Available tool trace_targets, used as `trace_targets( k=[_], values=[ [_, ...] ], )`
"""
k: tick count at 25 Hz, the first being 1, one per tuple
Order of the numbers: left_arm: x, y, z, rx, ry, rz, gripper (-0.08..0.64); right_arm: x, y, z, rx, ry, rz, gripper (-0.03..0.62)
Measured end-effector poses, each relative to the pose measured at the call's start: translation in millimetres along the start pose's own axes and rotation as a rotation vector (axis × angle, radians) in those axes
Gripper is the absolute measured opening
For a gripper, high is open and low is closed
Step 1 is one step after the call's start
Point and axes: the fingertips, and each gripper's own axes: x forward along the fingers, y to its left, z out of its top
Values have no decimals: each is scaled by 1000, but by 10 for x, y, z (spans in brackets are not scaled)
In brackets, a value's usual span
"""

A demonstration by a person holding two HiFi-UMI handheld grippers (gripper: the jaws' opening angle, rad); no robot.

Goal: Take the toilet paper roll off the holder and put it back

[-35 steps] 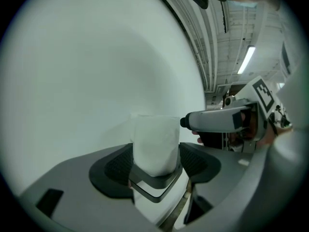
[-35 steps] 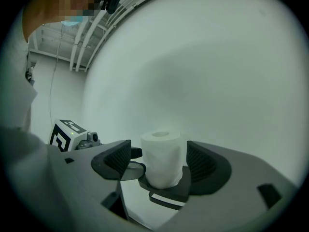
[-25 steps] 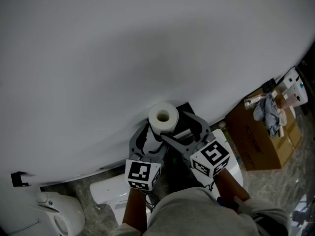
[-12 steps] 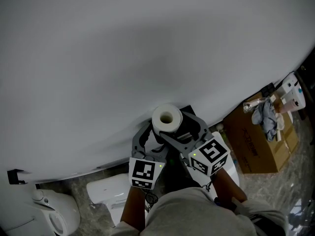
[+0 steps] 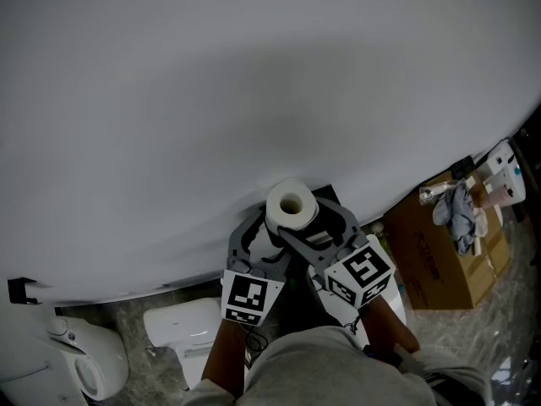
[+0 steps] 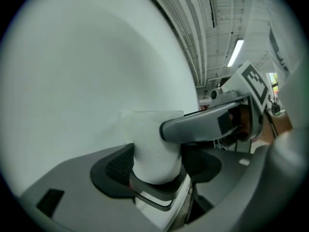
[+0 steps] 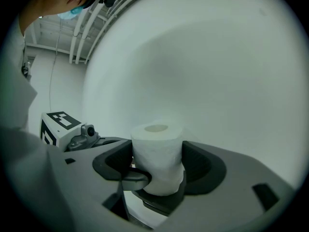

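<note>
A white toilet paper roll [image 5: 292, 203] stands upright against the white wall, hollow core facing up. My left gripper [image 5: 272, 228] reaches it from the left, and both pads touch the roll [image 6: 155, 144] in the left gripper view. My right gripper [image 5: 315, 220] comes in from the right. Its jaws have just been closing with the roll [image 7: 157, 156] between them, and its pads now press the roll's sides. A dark holder bracket [image 7: 160, 202] sits under the roll, with a black part [image 5: 326, 194] against the wall behind it. One right finger [image 6: 203, 125] crosses in front of the roll.
A curved white wall [image 5: 254, 100] fills the far side. A cardboard box [image 5: 439, 252] with cloths and bottles stands at the right. Low at the left are a white fixture [image 5: 80, 366] and a white unit [image 5: 182, 328]. A small black hook [image 5: 19, 288] hangs on the wall.
The head view has shifted slightly, so the roll sits a little further right in the picture. Both grippers stay around the roll in about the same place.
</note>
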Motion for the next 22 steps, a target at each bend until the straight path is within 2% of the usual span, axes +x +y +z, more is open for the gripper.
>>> trace_targets(
  k=[12, 22],
  values=[
    [-300, -190, 155, 34, -55, 37, 314, -264, 282, 140, -62, -66, 13, 319],
    [-754, -625, 205, 44, -79, 26, 314, -752, 708, 153, -105, -86, -9, 319]
  ],
)
